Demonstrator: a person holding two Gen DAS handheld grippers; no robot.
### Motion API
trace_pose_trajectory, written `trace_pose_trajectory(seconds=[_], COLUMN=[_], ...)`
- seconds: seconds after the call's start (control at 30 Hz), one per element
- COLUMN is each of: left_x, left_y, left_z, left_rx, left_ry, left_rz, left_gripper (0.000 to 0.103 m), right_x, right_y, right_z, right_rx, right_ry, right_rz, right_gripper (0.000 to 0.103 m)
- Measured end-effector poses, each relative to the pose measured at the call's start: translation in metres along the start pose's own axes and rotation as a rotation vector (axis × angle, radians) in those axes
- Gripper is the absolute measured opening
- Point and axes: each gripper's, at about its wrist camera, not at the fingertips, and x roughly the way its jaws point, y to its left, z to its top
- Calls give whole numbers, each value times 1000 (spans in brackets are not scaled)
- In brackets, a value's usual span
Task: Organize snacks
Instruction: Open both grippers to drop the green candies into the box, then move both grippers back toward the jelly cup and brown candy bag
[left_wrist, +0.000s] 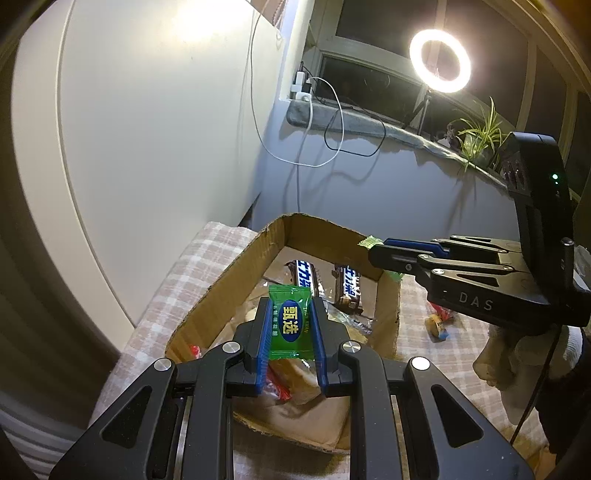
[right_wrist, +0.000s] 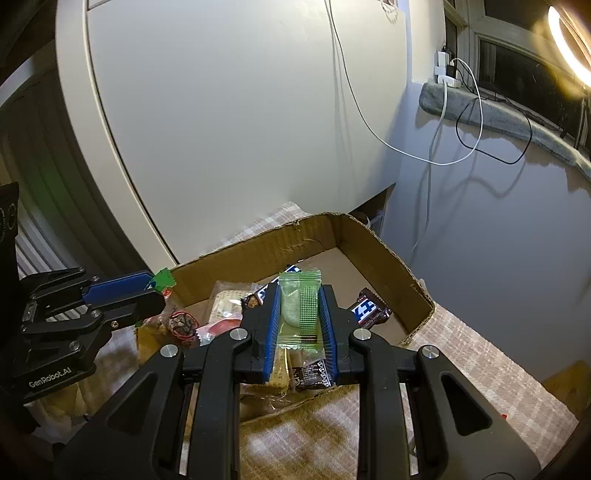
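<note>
- Left claw (left_wrist: 289, 325): closed on a green sweet (left_wrist: 289, 320), blue pads pressed to its two long sides. The label faces the camera and the top crimp sticks out past the fingertips. Gripped at mid-length, so the wrapper hangs flat and should fall clear when let go.
- Right claw (right_wrist: 300, 316): closed on a pale green packet (right_wrist: 299, 308), held the same way by its long edges, with the clear lower seam between the pads. The contents show as a light lump inside.
- Box (left_wrist: 221, 280): open cardboard, directly beyond and below both claws, with its near wall under the fingers. Each claw points down into it, so both items look ready to drop in; judged, the placing step is near its end.
- Box contents: two dark bars (left_wrist: 306, 275) with blue-and-white lettering lie on the floor ahead of the left claw. Under and behind the fingertips of both claws lie mixed wrappers (right_wrist: 221, 314), red, clear and tan, heaped in the near half. The far half is mostly bare card, the better landing spot.
- Bench (right_wrist: 480, 354): covered by a checked cloth. It carries the box, which fills most of the space ahead of the claws.
- Loose sweets (left_wrist: 439, 325): a small bright cluster on the cloth, right of the left claw and under the right one, outside the box. Judged still to be sorted.
- Risk: the two claws sit close over one opening; releasing together may send one item onto the rim.
</note>
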Motion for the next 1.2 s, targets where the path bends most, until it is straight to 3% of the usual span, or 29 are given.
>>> trace_pose_trajectory(seconds=[0.33,0.4,0.5,0.57,0.6,0.63,0.7,1.2], left_x=[3,3,2,1,0,0,-1,-6], left_y=[-4,-4,-4,-3,-4,-4,-6,-9], left_z=[0,1,1,1,1,1,1,-1], left_rx=[21,23,22,24,26,30,44,47], left_ry=[-4,-5,-17,-24,-26,-31,-35,-43], left_rz=[7,11,18,19,19,19,26,39], left_gripper=[22,31,47,57,67,71,71,72], right_x=[7,6,2,-2,-2,-3,-4,-9], right_y=[-7,-8,-8,-7,-7,-7,-7,-3], right_z=[0,-1,0,1,1,2,2,-1], right_rx=[18,20,22,20,19,17,14,9], right_ry=[14,9,-18,-30,-32,-34,-38,-19], right_rz=[-4,-11,-36,-44,-48,-55,-67,-96], right_gripper=[25,51,76,78,78,79,91,92])
